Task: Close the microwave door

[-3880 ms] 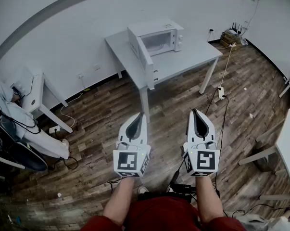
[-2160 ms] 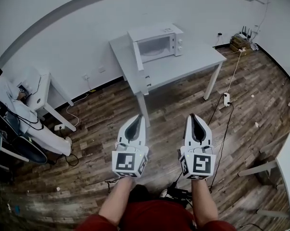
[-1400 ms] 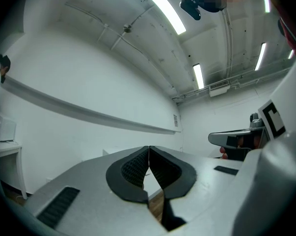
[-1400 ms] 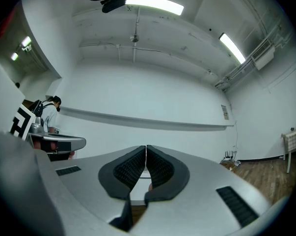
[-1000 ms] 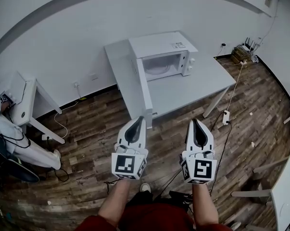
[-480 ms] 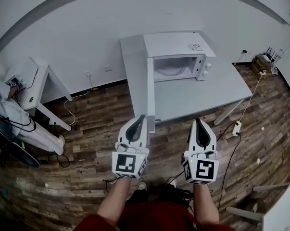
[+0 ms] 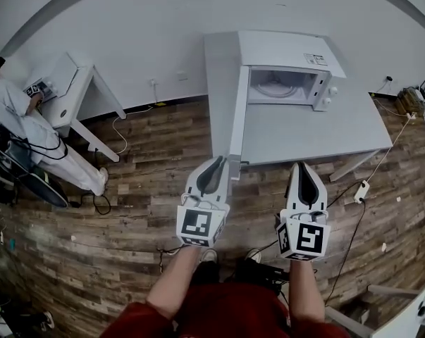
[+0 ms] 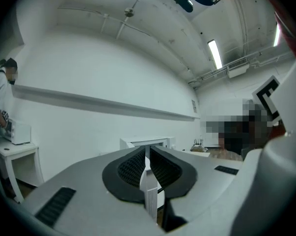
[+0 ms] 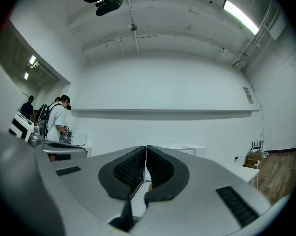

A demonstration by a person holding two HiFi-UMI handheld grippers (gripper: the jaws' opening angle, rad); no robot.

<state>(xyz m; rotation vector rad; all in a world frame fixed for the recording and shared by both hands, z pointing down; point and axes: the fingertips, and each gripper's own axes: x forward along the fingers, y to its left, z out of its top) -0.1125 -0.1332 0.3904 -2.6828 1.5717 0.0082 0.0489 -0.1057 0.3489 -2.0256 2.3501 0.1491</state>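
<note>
Left tongs (image 7: pixel 217 163) and right tongs (image 7: pixel 302 167) were closed and empty. I had brought them near the microwave door (image 7: pixel 235 125), which was still open.

The microwave (image 7: pixel 290 69) sits at the back of a table (image 7: pixel 339 129), against the wall. Its door (image 7: pixel 237 129) stands out from its left side toward the table's front edge. The left gripper (image 7: pixel 218 164) is near the door's free end, with the right gripper (image 7: pixel 302 169) to its right (both over the floor). Well to the left stands a second table (image 7: pixel 78 83), with a person (image 7: pixel 15 132) beside it.
</note>
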